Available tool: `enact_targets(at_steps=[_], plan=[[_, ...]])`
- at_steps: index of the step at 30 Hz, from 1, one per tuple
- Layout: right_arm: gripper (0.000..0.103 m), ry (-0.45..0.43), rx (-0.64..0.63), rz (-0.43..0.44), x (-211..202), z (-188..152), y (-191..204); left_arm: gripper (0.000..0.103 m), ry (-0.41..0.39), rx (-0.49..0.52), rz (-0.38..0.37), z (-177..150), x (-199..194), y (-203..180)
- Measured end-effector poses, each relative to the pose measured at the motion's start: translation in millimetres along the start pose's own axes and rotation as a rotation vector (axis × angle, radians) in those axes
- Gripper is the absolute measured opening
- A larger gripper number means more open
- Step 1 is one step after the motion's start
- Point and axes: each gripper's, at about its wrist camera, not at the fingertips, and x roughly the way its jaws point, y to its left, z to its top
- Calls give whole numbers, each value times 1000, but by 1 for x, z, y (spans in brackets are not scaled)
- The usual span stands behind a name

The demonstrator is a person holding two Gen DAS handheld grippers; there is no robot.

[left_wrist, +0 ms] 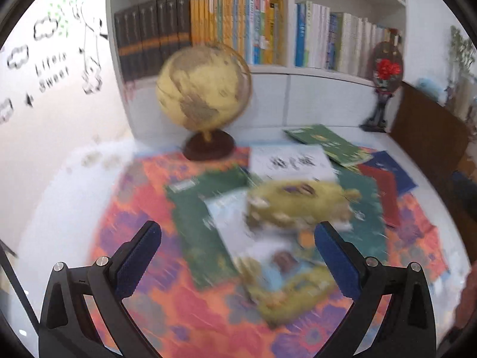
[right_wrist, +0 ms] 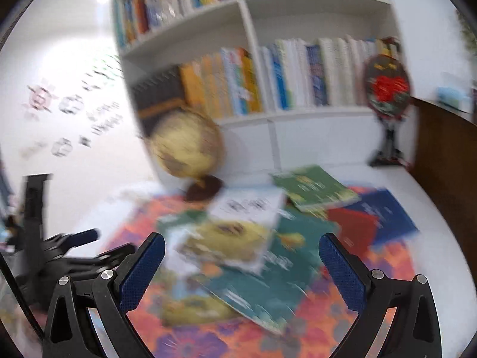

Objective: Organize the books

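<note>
Several books lie scattered on a colourful floral cloth (left_wrist: 143, 208) on a white table. A yellow picture book (left_wrist: 298, 203) lies on top of a teal book (left_wrist: 366, 208), with a dark green book (left_wrist: 202, 226) to the left, a white book (left_wrist: 292, 161) behind, and a green book (left_wrist: 328, 143) and a red and blue book (left_wrist: 387, 176) at the back right. My left gripper (left_wrist: 238, 256) is open and empty above the pile. My right gripper (right_wrist: 241, 268) is open and empty above the yellow book (right_wrist: 226, 241) and teal book (right_wrist: 268, 280). The left gripper (right_wrist: 77, 247) shows at the left of the right wrist view. Both views are blurred.
A globe (left_wrist: 202, 89) on a dark base stands at the back left of the cloth. A white bookshelf (left_wrist: 286, 71) full of upright books stands behind. A round ornament (left_wrist: 386, 68) with red flowers stands at the back right, beside a brown wooden panel (left_wrist: 429, 137).
</note>
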Motion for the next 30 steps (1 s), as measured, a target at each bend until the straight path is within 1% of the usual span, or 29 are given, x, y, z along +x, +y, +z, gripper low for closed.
enact_targets(at_steps=[1, 3, 4, 5, 7, 8, 9, 10, 11, 12, 13, 15, 16, 17, 18, 19, 20, 21, 22, 24, 25, 26, 27, 28, 30], plan=[[103, 24, -7, -24, 9, 7, 2, 103, 10, 16, 12, 10, 8, 0], [103, 108, -45, -96, 38, 18, 3, 103, 54, 18, -6, 21, 29, 0], [103, 145, -59, -113, 53, 18, 2, 103, 85, 6, -26, 25, 45, 0], [103, 198, -56, -132, 74, 17, -3, 103, 97, 1, -33, 26, 53, 0], [103, 289, -6, -154, 111, 10, -20, 102, 116, -18, -14, 26, 79, -2], [103, 327, 39, -156, 127, 7, -29, 98, 130, -32, 6, 25, 93, -2], [103, 363, 75, -162, 141, 3, -38, 96, 163, -53, 18, 23, 111, -1], [100, 408, 131, -174, 156, -2, -49, 90, 198, -74, 8, 21, 125, 0], [97, 437, 170, -184, 166, -4, -57, 84, 241, -105, -21, 20, 141, 3], [93, 468, 213, -186, 177, -5, -67, 84, 286, -145, -65, 17, 157, 6], [91, 475, 234, -181, 182, -7, -71, 84, 308, -172, -92, 16, 167, 8], [80, 482, 289, -133, 195, -8, -82, 82, 331, -215, -131, 13, 182, 10], [77, 486, 307, -114, 199, -10, -84, 78, 333, -214, -148, 12, 185, 9], [69, 497, 327, -92, 205, -13, -88, 75, 328, -205, -166, 11, 186, 6], [64, 509, 339, -78, 213, -17, -91, 75, 322, -190, -176, 10, 187, 4], [64, 518, 331, -76, 218, -20, -91, 74, 324, -179, -178, 10, 187, 1], [61, 496, 292, -85, 217, -16, -88, 66, 322, -169, -184, 11, 186, 0], [59, 502, 277, -96, 219, -16, -87, 63, 307, -173, -195, 11, 184, 0], [56, 504, 261, -98, 217, -14, -85, 61, 303, -181, -202, 14, 185, -1], [54, 498, 268, -54, 217, -16, -86, 61, 304, -188, -260, 15, 184, -3], [52, 493, 280, -31, 218, -18, -86, 61, 304, -184, -287, 15, 184, -5], [47, 495, 302, 5, 219, -19, -87, 61, 303, -175, -303, 14, 185, -8], [46, 496, 312, 25, 221, -19, -86, 61, 299, -164, -327, 14, 185, -12], [46, 493, 305, 22, 222, -20, -83, 64, 296, -152, -334, 14, 185, -17], [45, 493, 243, -18, 221, -19, -72, 63, 276, -120, -295, 15, 181, -23]])
